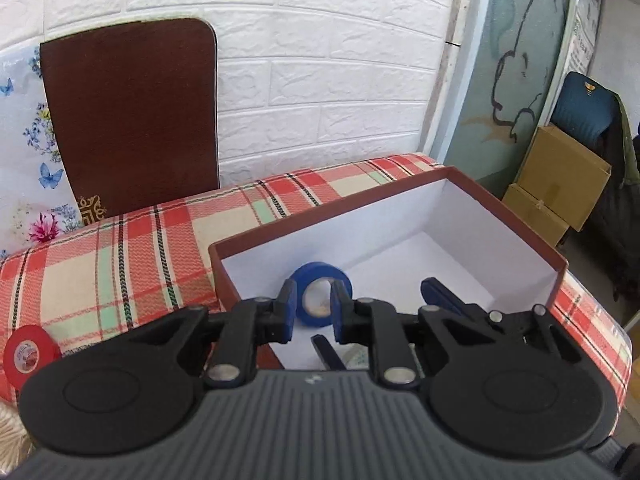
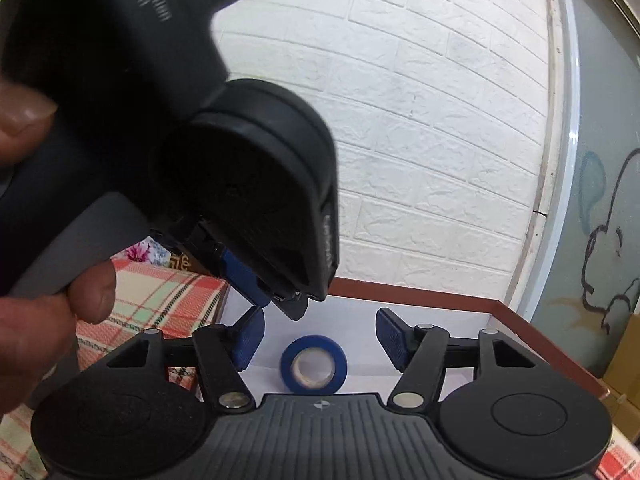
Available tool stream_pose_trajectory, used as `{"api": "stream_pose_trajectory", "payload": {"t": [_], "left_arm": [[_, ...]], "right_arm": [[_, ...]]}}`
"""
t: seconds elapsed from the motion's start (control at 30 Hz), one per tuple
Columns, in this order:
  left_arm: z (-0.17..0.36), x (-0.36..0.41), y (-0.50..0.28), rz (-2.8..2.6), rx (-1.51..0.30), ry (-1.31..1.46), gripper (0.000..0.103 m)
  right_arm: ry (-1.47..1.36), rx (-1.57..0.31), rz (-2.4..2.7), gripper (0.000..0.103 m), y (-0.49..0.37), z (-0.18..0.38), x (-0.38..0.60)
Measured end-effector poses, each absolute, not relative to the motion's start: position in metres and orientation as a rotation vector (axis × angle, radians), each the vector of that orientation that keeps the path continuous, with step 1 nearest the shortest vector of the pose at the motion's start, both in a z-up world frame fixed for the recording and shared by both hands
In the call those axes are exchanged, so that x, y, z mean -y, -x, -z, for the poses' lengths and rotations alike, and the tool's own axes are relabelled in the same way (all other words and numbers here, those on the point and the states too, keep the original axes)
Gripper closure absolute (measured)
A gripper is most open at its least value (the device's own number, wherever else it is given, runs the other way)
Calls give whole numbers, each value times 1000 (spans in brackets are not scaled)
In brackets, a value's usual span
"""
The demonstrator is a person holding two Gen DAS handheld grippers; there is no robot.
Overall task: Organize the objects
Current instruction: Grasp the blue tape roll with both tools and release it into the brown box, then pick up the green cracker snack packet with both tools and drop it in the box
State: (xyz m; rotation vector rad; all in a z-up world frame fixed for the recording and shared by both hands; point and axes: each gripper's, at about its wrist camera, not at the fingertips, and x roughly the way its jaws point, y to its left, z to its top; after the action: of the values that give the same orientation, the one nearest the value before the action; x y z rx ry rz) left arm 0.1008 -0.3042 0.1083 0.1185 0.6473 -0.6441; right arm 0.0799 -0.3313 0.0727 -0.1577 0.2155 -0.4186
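Left wrist view: left gripper (image 1: 313, 312) is seen w/ jaws drawn to their narrowest, nothing clamped betw. them; blue tape (image 1: 320, 294) is seen behind the gap, standing on edge inside the box (image 1: 532, 240), near its left wall. The box is set on the plaid worktop (image 1: 120, 264), open top up, prob. as the collecting bin. A red tape (image 1: 26, 352) is left outside on the cloth, far left, so the job is judged unfinished. Right wrist view: right gripper (image 2: 320, 338) is held w/ jaws parted about halfway, empty; blue tape is framed betw. them but farther off, untouched. Left gripper is seen above and left, gripped by a hand (image 2: 36, 300).
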Motion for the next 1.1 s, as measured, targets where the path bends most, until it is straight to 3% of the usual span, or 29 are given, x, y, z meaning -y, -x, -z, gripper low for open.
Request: {"api": "stream_pose_trajectory", "payload": {"t": [0.17,0.3,0.57,1.1], "left_arm": [[-112,283,-77,681,-625,-101,81],[-108,262,-59,674,-622,-91,70],[-103,216,-32,598,-639,-95,64],[-60,104,-35,319,-743,-92,60]], "right_arm": [[125,-164,425,42,-51,-75,311],[90,-145,406,39,-32,-77,291],[67,-147,351,38,9,-77,260],[50,-350,193,36,-18,-43,180]]}}
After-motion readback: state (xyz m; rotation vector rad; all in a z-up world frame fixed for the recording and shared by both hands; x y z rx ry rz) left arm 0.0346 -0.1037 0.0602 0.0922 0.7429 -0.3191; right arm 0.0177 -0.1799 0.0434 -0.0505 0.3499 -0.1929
